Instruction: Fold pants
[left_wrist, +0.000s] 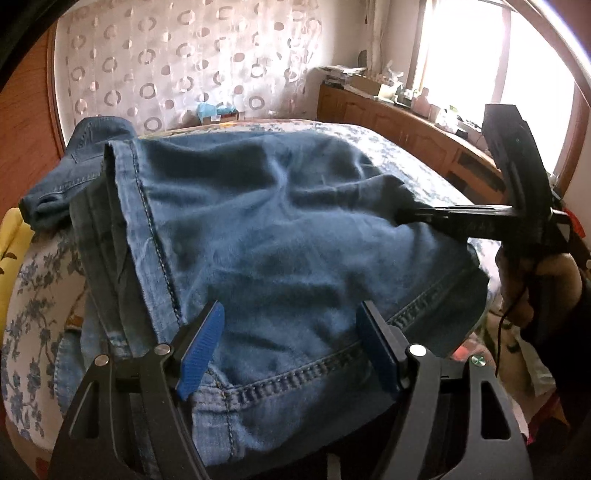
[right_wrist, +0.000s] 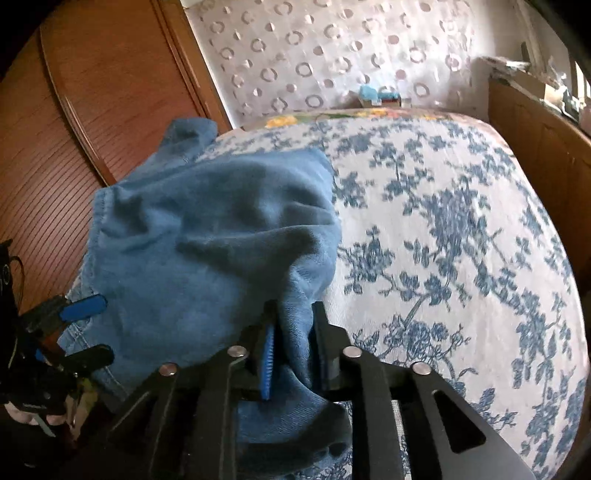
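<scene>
With the jeans (left_wrist: 280, 229) bunched in a heap on the flowery bedspread (right_wrist: 461, 229), the trick is laying this fold flat, not dropping it. My left gripper (left_wrist: 291, 347) sits wide, hem just lying between its pads, gripping nothing. My right gripper (right_wrist: 291, 347) is narrow with a fold of denim between its fingers, so I'd ease off gently.

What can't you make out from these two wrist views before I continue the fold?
- Left wrist view: the right hand-held gripper tips are buried in a fold of the jeans; its grip is unclear.
- Right wrist view: the jeans' lower edge is hidden behind the gripper body.
- Both views: how many denim layers lie underneath on the bed.
- Left wrist view: the window is blown out and the cabinet clutter is too small.
</scene>
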